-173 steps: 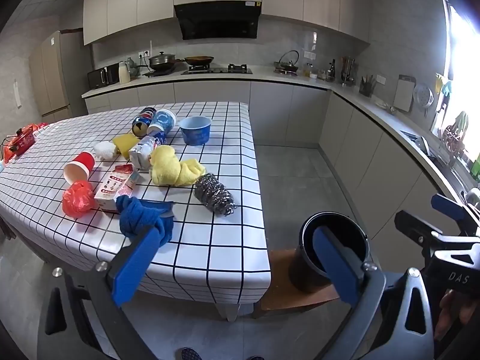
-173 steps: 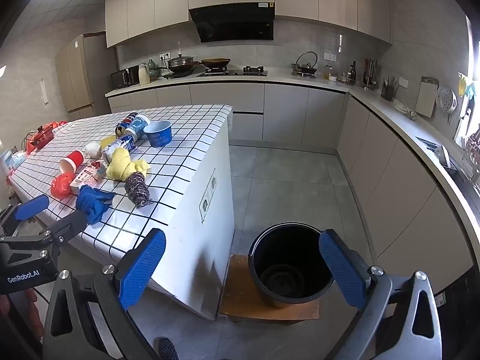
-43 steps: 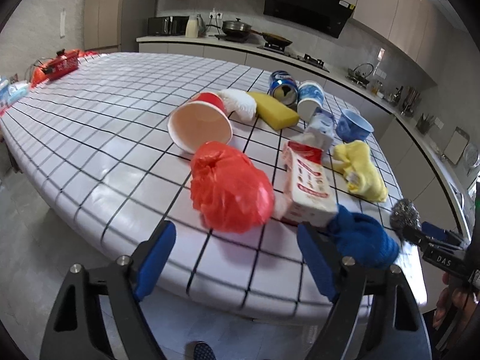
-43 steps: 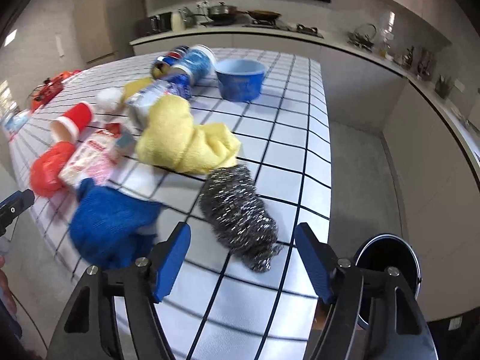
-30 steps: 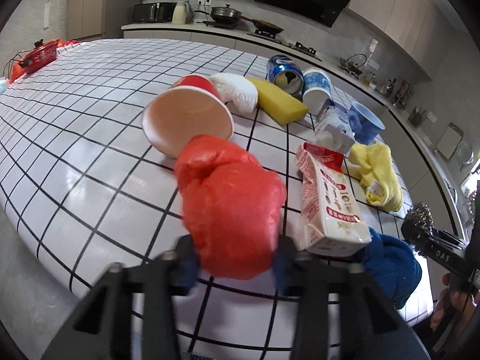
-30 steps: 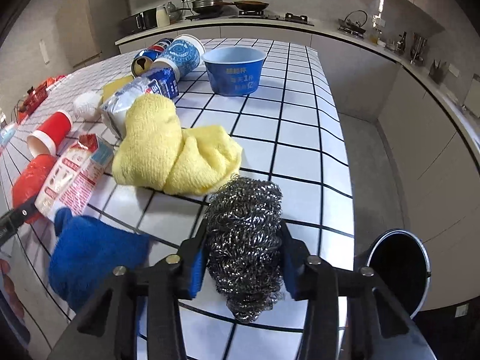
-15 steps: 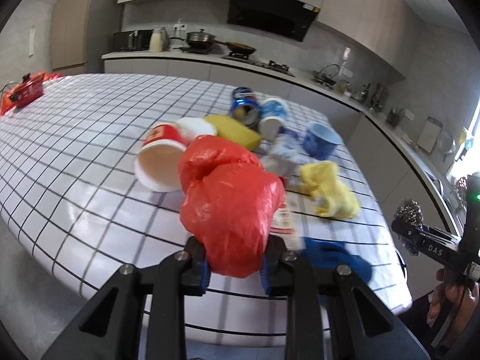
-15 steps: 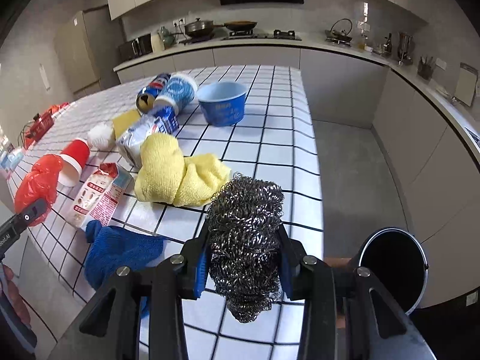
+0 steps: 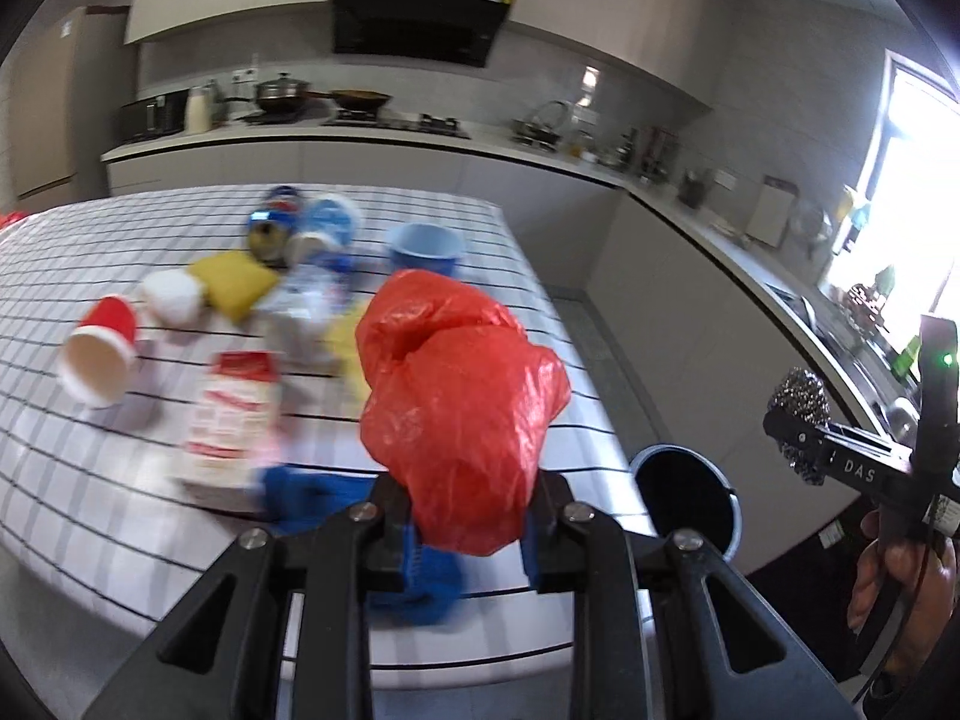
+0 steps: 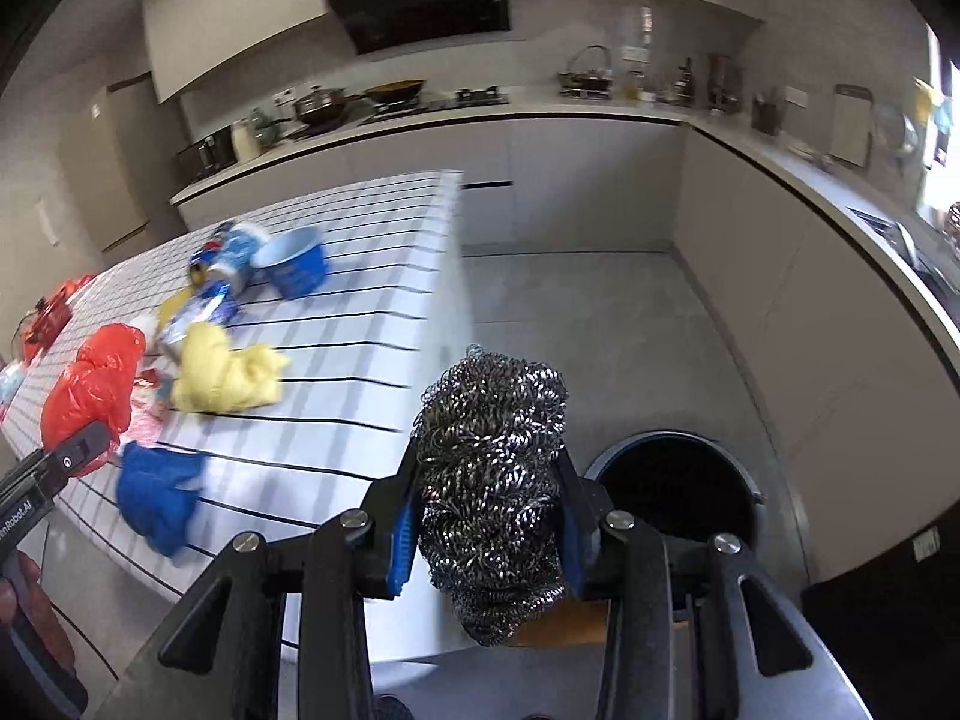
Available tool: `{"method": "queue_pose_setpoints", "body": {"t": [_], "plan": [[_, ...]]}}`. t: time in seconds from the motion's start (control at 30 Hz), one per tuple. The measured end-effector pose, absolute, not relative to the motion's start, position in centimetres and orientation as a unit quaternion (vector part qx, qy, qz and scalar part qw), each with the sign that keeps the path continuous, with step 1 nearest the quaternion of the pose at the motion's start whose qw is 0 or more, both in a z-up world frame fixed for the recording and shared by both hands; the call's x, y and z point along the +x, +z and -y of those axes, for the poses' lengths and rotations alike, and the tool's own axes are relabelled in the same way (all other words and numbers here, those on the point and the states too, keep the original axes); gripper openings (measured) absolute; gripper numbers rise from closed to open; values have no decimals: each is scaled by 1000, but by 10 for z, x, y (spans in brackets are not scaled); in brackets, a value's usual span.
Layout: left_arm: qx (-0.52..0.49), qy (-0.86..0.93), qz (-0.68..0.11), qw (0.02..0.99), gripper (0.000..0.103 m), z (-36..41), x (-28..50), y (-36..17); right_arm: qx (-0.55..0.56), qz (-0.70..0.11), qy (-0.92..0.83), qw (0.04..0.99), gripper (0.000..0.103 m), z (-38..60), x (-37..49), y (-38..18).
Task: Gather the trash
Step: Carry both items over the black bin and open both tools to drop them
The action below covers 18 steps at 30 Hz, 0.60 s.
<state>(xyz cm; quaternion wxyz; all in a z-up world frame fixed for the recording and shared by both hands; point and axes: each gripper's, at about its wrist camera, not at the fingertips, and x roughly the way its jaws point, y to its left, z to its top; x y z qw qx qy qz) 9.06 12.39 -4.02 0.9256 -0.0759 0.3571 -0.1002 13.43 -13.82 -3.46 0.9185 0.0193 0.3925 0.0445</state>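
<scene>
Two hand-held grippers, both loaded and raised off the bench [image 9: 420,204]. Left to right in the left wrist view: red paper cup [image 9: 99,357] on its side at the far left of the checked bench top, white wad [image 9: 170,295] and yellow sponge [image 9: 234,282] just beyond it, a red-and-white carton [image 9: 231,414] lying flat, blurred. Blue cloth [image 9: 312,495] near the bench's front edge, partly behind the fingers. Left hand-held gripper [image 9: 468,531] clenched on the red plastic bag [image 9: 459,402], which bulges up above the blue pads. Behind the bag: a blue can and cup, blurred, a blue bowl [image 9: 425,247], and a sliver of yellow cloth. Black trash bin [image 9: 687,501] on the floor off the bench's right end, mouth open upward. Right wrist view: yellow cloth [image 10: 225,375] mid-bench, blue bowl [image 10: 294,267] farther back. Right hand-held gripper [image 10: 486,531] clamped around the steel wool scrubber [image 10: 492,480], held past the bench's right edge, above the floor. Trash bin [image 10: 678,483] sits just right of and below the scrubber, on a brown board.
</scene>
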Motion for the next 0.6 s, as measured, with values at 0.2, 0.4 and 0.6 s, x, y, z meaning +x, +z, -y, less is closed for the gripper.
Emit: {"method": "queue_pose_setpoints", "body": {"t": [0.2, 0.4, 0.6], "plan": [[-56, -146, -367, 917, 26, -51, 96, -46, 28, -392, 26, 919, 40, 206, 127, -35], [-41, -177, -385, 905, 26, 13, 101, -57, 36, -400, 27, 915, 40, 263, 126, -45], [-27, -192, -401, 895, 26, 65, 108, -68, 30, -413, 46, 909, 40, 301, 135, -60]]}}
